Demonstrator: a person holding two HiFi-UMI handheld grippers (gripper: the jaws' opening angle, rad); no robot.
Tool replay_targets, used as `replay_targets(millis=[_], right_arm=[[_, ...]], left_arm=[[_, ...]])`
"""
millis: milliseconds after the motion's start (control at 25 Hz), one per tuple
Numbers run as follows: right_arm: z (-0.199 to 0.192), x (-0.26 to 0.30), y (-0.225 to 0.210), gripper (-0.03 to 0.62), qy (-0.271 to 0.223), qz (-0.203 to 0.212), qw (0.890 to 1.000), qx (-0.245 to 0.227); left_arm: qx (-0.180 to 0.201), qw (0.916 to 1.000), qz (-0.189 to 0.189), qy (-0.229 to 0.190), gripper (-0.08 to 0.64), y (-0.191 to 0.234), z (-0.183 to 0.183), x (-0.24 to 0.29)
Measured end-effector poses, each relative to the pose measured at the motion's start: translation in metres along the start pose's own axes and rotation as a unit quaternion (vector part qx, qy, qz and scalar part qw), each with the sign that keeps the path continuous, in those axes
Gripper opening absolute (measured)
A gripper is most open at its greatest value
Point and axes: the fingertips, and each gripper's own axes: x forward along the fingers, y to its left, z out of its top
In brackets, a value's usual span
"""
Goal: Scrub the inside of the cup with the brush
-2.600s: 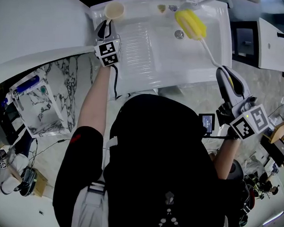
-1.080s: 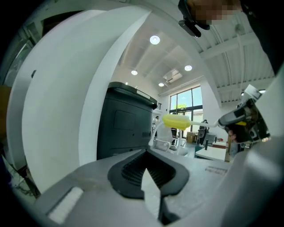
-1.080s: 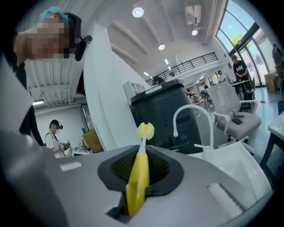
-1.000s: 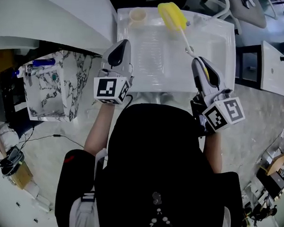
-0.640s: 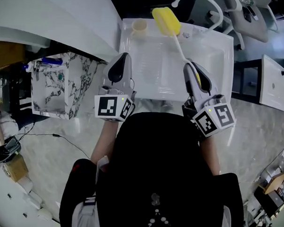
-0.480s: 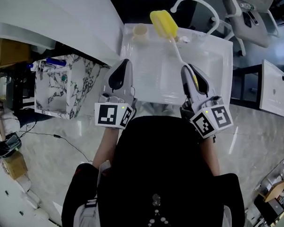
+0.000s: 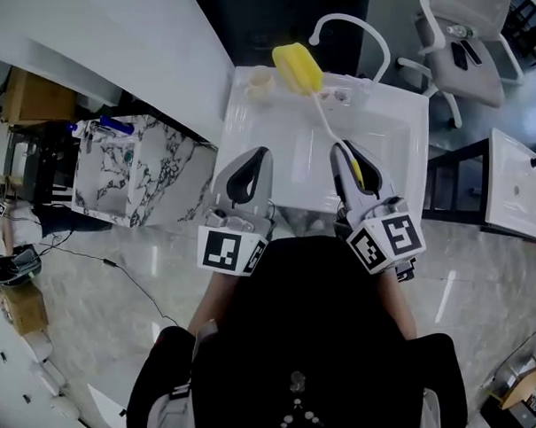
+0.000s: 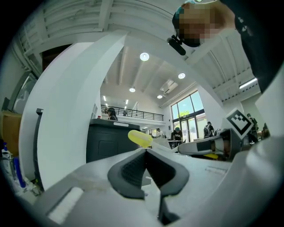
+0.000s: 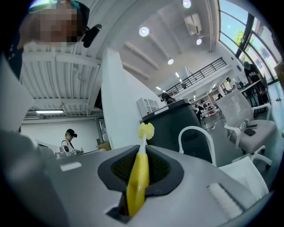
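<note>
A small beige cup (image 7: pixel 261 78) stands at the back left corner of the white sink (image 7: pixel 385 169). My right gripper (image 7: pixel 340 151) is shut on the yellow handle of the brush (image 9: pixel 136 177). The brush's yellow sponge head (image 7: pixel 297 66) is held up over the sink's back rim, just right of the cup. In the right gripper view the brush head (image 9: pixel 145 130) points up and away from the jaws. My left gripper (image 7: pixel 257 157) hovers over the sink's front left, shut and holding nothing. In the left gripper view its jaws meet, and the brush head (image 8: pixel 140 138) shows beyond them.
A white arched faucet (image 7: pixel 347 30) rises behind the sink. A marble-patterned cabinet (image 7: pixel 128 171) stands to the left under a white counter (image 7: pixel 125 34). An office chair (image 7: pixel 461 49) is at the back right, and a white table (image 7: pixel 518 184) at the right.
My left gripper let go of the cup and drew back towards the body. The right gripper pulled back and lifted the brush out of the basin towards the cup.
</note>
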Motion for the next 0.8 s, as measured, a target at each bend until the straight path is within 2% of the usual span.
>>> replay_targets(millis=[320, 600, 800], right_arm=[[-0.002, -0.02, -0.007, 0.04, -0.006, -0.009, 1.0, -0.02], [-0.006, -0.022, -0.002, 0.04, 0.004, -0.015, 0.998, -0.067], [-0.011, -0.023, 0.001, 0.04, 0.009, -0.01, 0.997, -0.075]], left_arm=[[0.004, 1.0, -0.004, 0.002, 0.002, -0.036, -0.005, 0.003], [0.009, 0.9999, 0.002, 0.015, 0.002, -0.045, -0.012, 0.001], [0.01, 0.9999, 0.007, 0.011, 0.002, -0.046, -0.013, 0.001]])
